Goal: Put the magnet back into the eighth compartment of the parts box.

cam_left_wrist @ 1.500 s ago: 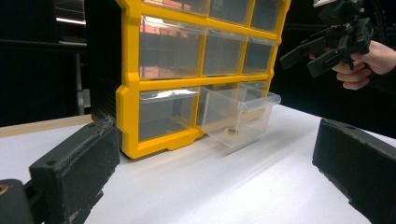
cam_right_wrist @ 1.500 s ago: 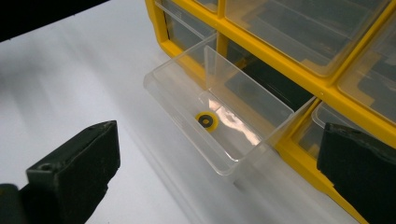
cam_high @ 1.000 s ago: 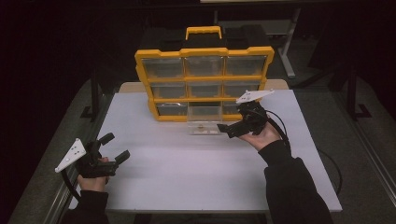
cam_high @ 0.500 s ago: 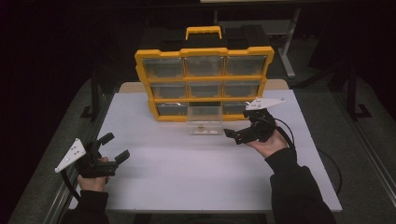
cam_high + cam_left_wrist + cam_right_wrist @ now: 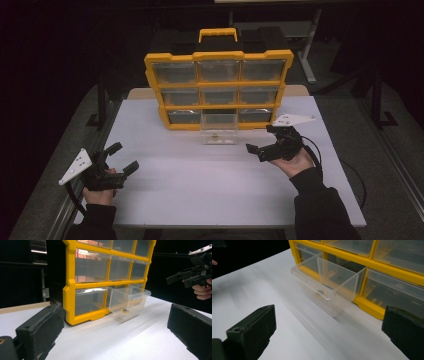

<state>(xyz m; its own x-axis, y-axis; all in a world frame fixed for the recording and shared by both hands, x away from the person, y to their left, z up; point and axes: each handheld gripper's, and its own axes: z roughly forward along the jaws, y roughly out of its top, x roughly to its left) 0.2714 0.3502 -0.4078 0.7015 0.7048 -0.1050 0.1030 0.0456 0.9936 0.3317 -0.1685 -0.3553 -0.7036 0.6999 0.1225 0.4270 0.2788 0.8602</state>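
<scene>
Now my right gripper (image 5: 264, 148) has backed away from the pulled-out clear drawer (image 5: 219, 128) over the last second; jaws wide, holding nothing, drawer ahead of its fingertips and apart. I judge the pull is done and something goes in or comes out next. My left gripper (image 5: 121, 159) rests near the table (image 5: 210, 190) edge, jaws wide, empty, unmoved. Farther off, the drawer sticks out of the bottom-middle slot of the yellow organizer (image 5: 218, 56). The left gripper view shows a small round piece (image 5: 124, 311) in the drawer; in the right gripper view it shows as a dark spot behind the drawer front.
</scene>
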